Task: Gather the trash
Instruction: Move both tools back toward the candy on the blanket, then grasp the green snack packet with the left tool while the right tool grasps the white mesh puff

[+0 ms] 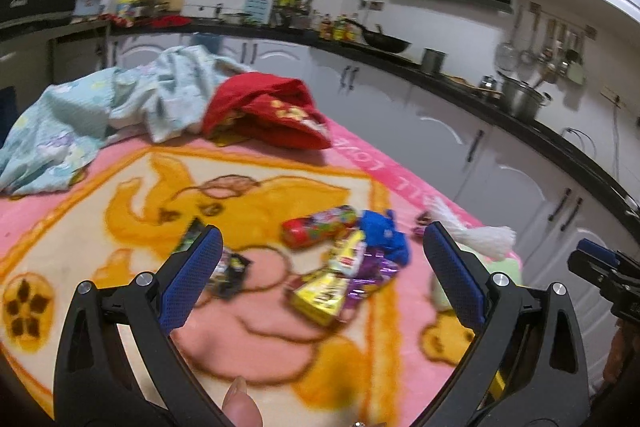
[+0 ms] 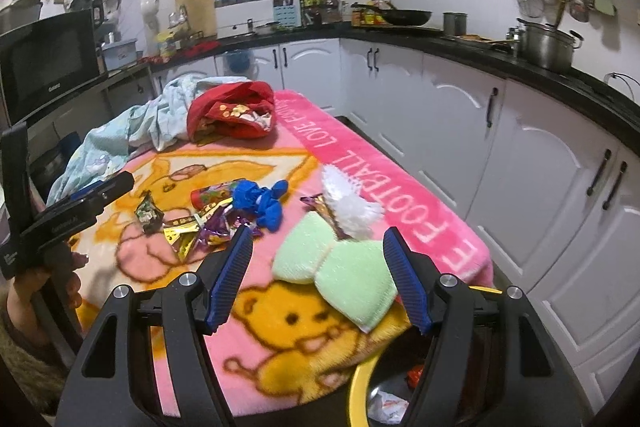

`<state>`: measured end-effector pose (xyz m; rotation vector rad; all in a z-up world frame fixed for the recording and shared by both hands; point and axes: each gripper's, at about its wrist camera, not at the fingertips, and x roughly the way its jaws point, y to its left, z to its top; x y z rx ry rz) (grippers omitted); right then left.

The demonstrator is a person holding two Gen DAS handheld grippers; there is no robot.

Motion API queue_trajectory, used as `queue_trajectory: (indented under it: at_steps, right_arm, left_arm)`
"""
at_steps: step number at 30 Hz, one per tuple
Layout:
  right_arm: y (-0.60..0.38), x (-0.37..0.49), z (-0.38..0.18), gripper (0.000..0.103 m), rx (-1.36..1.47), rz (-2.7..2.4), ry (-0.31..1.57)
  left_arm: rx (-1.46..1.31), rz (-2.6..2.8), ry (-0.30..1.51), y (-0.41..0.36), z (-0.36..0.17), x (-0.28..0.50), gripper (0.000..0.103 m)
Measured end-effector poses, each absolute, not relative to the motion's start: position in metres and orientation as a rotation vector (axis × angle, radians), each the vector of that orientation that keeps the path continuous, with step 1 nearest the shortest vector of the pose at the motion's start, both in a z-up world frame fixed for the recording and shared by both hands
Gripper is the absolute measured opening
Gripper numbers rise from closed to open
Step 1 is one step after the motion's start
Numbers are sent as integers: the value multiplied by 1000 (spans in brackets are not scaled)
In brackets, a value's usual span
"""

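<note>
Pink blanket [image 2: 360,163], both tools angled down above wrappers [image 1: 340,267], left tool [image 1: 320,255] and right tool [image 2: 318,255] apart, empty.

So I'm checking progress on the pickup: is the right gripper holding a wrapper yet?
No, the right gripper is open and empty, above the green cloth, with the wrappers lying loose on the blanket.

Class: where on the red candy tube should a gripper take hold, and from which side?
Grip the red tube mid-length, across its narrow width, coming from above. It lies flat on the blanket, with the blue cloth crowding one end, so the middle looks clearest.
</note>
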<state>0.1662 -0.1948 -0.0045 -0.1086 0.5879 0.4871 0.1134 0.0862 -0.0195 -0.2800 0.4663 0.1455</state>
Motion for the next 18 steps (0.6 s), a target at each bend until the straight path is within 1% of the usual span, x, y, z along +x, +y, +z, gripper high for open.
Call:
queue_trajectory:
  at_steps: [6,11,13,14,18]
  right_arm:
    - [-180,192,-11,65,-126,484,609]
    - [-178,221,-22,65,-121,460,657]
    - [-179,231,-27,65,-116,447,673]
    - [-178,237,-30,65,-114,452,688]
    - [-177,257,-42,65,-102,449,740]
  left_arm:
    - [-372,224,531,123,-42,120,92]
    - [-525,259,628,154,-71,129,92]
    - [-594,264,665,165,-81,135,90]
    - [-617,265,678,168,-84,137,87]
    - [-692,273,718,177,-94,151,85]
